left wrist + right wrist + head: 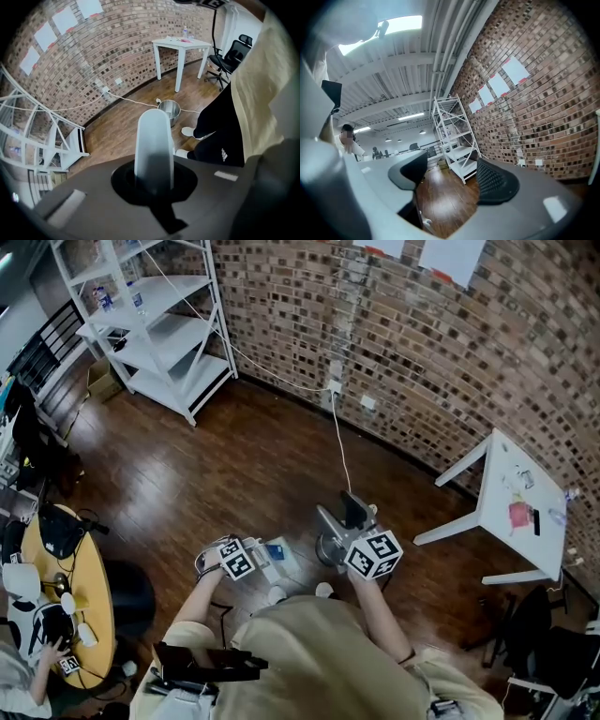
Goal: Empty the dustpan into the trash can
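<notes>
Over the wooden floor (234, 465), we carry the dustpan (277, 557) close to the trash can (328, 549).
Our left gripper (246, 563) points steeply down, its jaws clenched on a pale rounded handle (152, 140). We take this for the dustpan's handle, gripped so the pan can be lifted and tipped. Our right gripper (349, 512) points level, jaws released with nothing between them, probably kept free to steady things. Only the left gripper view shows the trash can as a shiny metal pail just past the handle, near our shoes, with the white table (180, 44) behind. The right gripper view misses both task things and shows only the white shelf rack (452, 136) by the brick wall.
</notes>
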`<state>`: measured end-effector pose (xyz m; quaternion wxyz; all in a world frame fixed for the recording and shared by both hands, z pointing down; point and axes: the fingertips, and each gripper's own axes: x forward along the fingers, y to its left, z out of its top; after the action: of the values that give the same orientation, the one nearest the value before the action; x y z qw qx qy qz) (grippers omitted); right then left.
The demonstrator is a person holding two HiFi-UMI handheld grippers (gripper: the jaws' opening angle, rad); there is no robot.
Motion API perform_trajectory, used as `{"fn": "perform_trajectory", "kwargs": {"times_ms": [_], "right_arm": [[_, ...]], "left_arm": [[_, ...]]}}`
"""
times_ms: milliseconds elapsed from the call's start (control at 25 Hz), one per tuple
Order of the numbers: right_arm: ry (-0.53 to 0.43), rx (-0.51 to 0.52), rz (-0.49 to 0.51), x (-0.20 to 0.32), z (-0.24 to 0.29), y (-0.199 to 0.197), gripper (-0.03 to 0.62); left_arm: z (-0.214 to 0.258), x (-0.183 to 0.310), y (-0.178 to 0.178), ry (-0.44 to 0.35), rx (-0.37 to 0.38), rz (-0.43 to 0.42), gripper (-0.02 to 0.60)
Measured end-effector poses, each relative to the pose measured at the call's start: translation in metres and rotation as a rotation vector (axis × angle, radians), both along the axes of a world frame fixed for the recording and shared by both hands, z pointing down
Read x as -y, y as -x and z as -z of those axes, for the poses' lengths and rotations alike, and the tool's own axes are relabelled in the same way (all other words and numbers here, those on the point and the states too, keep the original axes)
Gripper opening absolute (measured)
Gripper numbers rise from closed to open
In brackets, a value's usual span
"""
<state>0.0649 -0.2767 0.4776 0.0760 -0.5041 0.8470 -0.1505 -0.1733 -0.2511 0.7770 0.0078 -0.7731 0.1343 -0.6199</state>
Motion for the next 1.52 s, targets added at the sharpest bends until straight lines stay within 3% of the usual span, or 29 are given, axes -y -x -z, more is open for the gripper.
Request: {"fn": "perform_trajectory", "kwargs": {"times_ms": [400, 600, 880, 1520], "right_arm": [[0.005, 0.037, -0.020, -0.001, -0.003, -0.025, 0.308], [0.007, 0.057, -0.034, -0.005, -0.004, -0.039, 0.307], [0.025, 0.083, -0.110, -0.022, -0.013, -0.074, 0.304], [0.038, 0.114, -0.260, -0.070, -0.023, -0.138, 0.298]], "left_arm": [[0.079, 0.013, 0.032, -0.014, 0.056, 0.101, 0.000], [0.118, 0.019, 0.030, -0.032, 0.059, 0.073, 0.000], [0.178, 0.023, 0.010, -0.058, 0.005, 0.044, 0.000], [0.336, 0.016, -0.046, -0.119, -0.070, -0.129, 0.000]]}}
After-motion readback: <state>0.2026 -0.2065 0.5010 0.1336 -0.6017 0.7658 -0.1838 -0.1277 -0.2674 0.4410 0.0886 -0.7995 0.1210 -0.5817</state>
